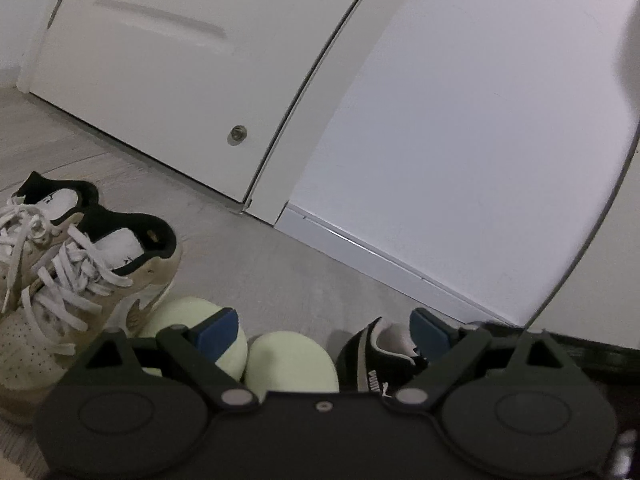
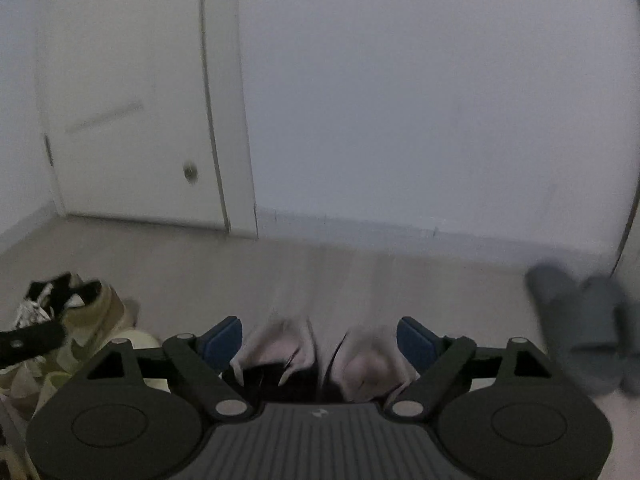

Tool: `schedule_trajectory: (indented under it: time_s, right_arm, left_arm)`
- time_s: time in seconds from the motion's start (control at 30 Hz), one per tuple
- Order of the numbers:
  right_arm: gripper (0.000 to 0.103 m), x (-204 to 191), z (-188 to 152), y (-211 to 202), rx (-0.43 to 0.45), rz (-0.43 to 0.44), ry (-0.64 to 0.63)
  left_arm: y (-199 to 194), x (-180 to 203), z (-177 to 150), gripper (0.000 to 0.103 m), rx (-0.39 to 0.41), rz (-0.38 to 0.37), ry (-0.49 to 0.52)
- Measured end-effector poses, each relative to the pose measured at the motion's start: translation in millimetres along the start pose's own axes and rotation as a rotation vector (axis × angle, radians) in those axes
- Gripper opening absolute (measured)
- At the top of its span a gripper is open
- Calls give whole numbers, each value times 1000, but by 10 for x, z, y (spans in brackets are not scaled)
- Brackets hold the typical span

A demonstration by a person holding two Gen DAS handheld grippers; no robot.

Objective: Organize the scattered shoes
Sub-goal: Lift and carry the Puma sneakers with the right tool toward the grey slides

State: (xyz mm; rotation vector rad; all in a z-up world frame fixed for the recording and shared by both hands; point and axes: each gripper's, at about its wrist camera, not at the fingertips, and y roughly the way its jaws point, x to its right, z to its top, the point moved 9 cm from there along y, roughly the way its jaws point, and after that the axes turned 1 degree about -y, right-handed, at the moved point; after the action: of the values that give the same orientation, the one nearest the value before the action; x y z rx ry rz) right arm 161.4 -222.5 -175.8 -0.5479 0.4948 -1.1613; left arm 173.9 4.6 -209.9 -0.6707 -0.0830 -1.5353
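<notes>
Item: black shoes (image 2: 320,364), a pair with pale pink lining, on the floor (image 2: 340,280), heels toward the far wall. In the right wrist view they lie directly under my right tongs (image 2: 320,344), between the two blue fingers (image 2: 222,340), which stand wide apart on either side of the pair and, as far as I can tell, touch neither. The view is blurred, so I cannot say how close the pads sit to the shoe walls.

Item: one black shoe (image 1: 380,356), white stripe and lettering on its side, seen in the left wrist view just by the right-hand finger of my left tongs (image 1: 324,326). Those tongs are also wide and hold nothing.

Item: pale green slippers (image 1: 288,364), rounded toes, partly under the left tongs.

Item: tan sneakers (image 1: 80,280), white laces, black collars, side by side at the left.

Item: grey slippers (image 2: 584,320), far right, well apart from the rest.

Step in hand, as I judge it: lining up on the black pair for a pick. Next move calls for lowering and closing on one heel wall.

Beyond: white door (image 1: 160,60) and wall (image 1: 460,140).
</notes>
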Motion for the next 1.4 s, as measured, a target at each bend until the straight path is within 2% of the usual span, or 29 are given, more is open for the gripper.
schedule_trajectory:
  time_s: [0.1,0.23,0.37,0.43,0.47,0.53,0.63,0.67,0.8,0.97,1.07,1.2,1.4]
  right_arm:
    - [81,26,-41,477,-162,20,49]
    - [79,12,-113,951,-300,-17,84]
    - [75,-55,-143,1326,-400,-25,66]
    - [67,-77,-163,1432,-415,-65,39]
    - [67,-77,-188,1483,-419,-101,28]
    - [55,-104,-202,1493,-351,-148,34]
    - [35,-122,-193,1408,-258,-148,33]
    - [34,-128,-203,1362,-221,-144,21]
    - [33,-193,-195,991,0,-128,-16]
    - [33,-290,-115,411,226,-135,-76]
    - [33,-274,-28,-111,400,-228,-142]
    - [34,-231,97,-584,557,-310,-135]
    - [34,46,379,-1286,729,-418,-135]
  left_arm:
    - [17,-8,9,94,1,-13,-14]
    - [66,-9,21,94,-7,-33,-34]
    - [132,10,15,94,-25,-52,-46]
    - [165,16,13,94,-30,-58,-49]
    - [175,16,14,94,-32,-59,-51]
    - [194,14,20,94,-32,-61,-56]
    - [206,8,30,94,-30,-63,-66]
    - [204,9,27,94,-30,-63,-67]
    - [187,7,33,94,-23,-56,-62]
    - [183,3,31,94,-15,-44,-58]
    - [161,1,38,94,-1,-32,-46]
    - [131,-7,48,94,18,-28,-45]
    - [100,-2,38,94,35,-20,-24]
